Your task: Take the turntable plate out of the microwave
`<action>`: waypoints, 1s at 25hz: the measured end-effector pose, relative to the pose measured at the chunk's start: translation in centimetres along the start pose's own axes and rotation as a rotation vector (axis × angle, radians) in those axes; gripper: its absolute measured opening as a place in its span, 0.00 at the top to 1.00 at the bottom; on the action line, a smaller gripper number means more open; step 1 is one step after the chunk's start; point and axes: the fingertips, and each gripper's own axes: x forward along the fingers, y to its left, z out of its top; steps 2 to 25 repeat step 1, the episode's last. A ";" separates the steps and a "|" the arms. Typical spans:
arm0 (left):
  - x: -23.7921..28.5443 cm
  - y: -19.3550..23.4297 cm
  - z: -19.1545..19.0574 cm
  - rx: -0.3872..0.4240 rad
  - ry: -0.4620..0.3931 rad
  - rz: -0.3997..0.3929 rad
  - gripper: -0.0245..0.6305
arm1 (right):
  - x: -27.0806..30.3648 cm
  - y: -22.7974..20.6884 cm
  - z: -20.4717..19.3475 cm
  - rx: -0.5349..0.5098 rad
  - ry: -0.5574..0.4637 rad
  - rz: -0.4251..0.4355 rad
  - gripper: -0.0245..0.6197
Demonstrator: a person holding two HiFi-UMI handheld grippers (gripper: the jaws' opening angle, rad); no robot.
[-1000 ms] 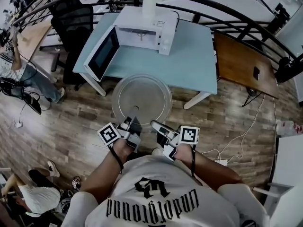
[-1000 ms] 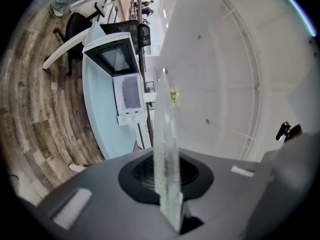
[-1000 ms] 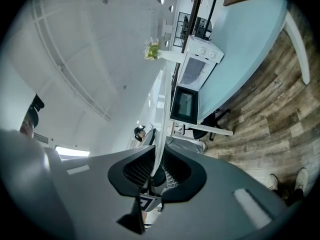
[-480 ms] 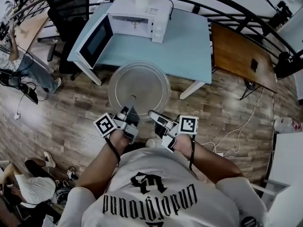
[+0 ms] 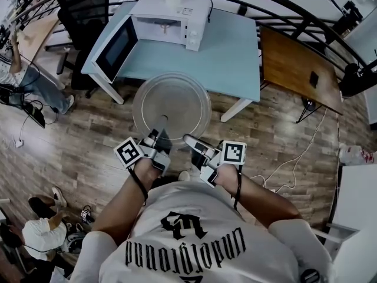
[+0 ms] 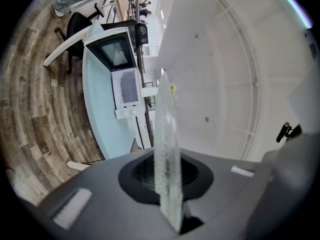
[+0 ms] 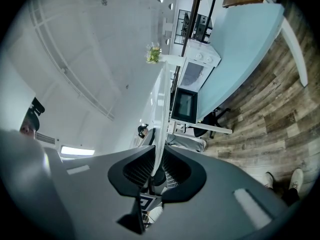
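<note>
The glass turntable plate (image 5: 171, 105) was held level in the air, out of the microwave (image 5: 160, 23) and past the table (image 5: 232, 58), over the wooden floor (image 5: 76, 152). Its near rim was clamped by the left gripper (image 5: 159, 137) and the right gripper (image 5: 189, 140). With only that edge gripped, the glass could be levered down by its weight, slipped free and shattered.

Open-plan office, black office chair (image 5: 88, 10), blue table (image 5: 232, 55), wooden desk (image 5: 294, 69), plank floor (image 5: 76, 152)

Wood floor (image 5: 76, 152), pale blue table (image 5: 230, 58)
</note>
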 end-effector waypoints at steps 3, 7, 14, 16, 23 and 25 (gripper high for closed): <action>0.1 0.0 -0.1 0.001 0.000 0.000 0.85 | -0.1 0.0 0.0 0.001 0.000 -0.002 0.89; 0.1 0.0 -0.1 0.001 0.000 0.000 0.85 | -0.1 0.0 0.0 0.001 0.000 -0.002 0.89; 0.1 0.0 -0.1 0.001 0.000 0.000 0.85 | -0.1 0.0 0.0 0.001 0.000 -0.002 0.89; 0.1 0.0 -0.1 0.001 0.000 0.000 0.85 | -0.1 0.0 0.0 0.001 0.000 -0.002 0.89; 0.1 0.0 -0.1 0.001 0.000 0.000 0.85 | -0.1 0.0 0.0 0.001 0.000 -0.002 0.89; 0.1 0.0 -0.1 0.001 0.000 0.000 0.85 | -0.1 0.0 0.0 0.001 0.000 -0.002 0.89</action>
